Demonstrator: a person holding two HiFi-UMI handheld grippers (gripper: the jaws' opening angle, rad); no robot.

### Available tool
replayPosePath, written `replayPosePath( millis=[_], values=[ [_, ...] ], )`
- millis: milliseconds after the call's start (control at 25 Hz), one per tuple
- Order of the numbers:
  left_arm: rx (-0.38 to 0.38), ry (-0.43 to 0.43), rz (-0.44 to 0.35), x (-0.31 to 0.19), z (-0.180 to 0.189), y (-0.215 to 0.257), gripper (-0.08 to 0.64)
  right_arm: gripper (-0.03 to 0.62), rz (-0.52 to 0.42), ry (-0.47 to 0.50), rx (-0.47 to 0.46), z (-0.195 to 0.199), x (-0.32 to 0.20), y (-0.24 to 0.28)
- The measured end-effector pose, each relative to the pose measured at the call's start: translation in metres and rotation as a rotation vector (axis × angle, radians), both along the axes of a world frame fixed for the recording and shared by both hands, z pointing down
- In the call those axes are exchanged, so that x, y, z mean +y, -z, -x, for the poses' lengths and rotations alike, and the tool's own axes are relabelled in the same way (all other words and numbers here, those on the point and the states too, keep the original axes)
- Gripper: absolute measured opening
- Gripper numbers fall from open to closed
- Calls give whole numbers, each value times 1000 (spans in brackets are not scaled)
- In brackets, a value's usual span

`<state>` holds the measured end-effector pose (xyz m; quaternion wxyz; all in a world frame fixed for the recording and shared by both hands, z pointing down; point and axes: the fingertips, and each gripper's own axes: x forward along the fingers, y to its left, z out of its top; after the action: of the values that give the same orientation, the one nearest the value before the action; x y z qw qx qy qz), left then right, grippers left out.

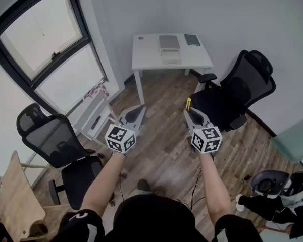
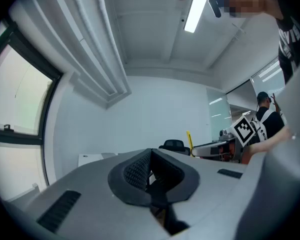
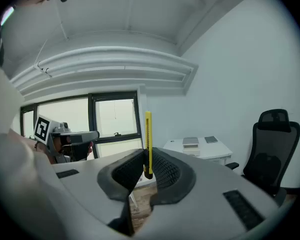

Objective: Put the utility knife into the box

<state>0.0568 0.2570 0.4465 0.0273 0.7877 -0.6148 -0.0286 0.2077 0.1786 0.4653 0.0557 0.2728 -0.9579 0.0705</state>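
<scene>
The yellow utility knife (image 1: 188, 104) stands upright between the jaws of my right gripper (image 1: 189, 113), which is shut on its lower end; in the right gripper view the knife (image 3: 148, 139) rises above the pads. My left gripper (image 1: 139, 109) is held level beside it, shut with nothing in it, and its own view shows the jaws (image 2: 150, 172) closed together. Both hang in mid-air over the wooden floor. The box (image 1: 169, 48), white with a grey top, sits on a white table (image 1: 146, 54) against the far wall, well ahead of both grippers.
A dark notebook (image 1: 192, 39) lies on the table to the right of the box. A black office chair (image 1: 237, 92) stands right of the table, another chair (image 1: 58, 145) at the left by the window (image 1: 50, 49). Gear lies on the floor at the lower right.
</scene>
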Motion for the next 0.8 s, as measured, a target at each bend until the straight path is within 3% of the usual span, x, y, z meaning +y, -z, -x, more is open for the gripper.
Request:
replayPosePath(
  millis=[800],
  values=[
    [35, -97, 33, 47, 35, -26, 26, 64, 33, -93, -4, 43, 62, -33]
  ],
)
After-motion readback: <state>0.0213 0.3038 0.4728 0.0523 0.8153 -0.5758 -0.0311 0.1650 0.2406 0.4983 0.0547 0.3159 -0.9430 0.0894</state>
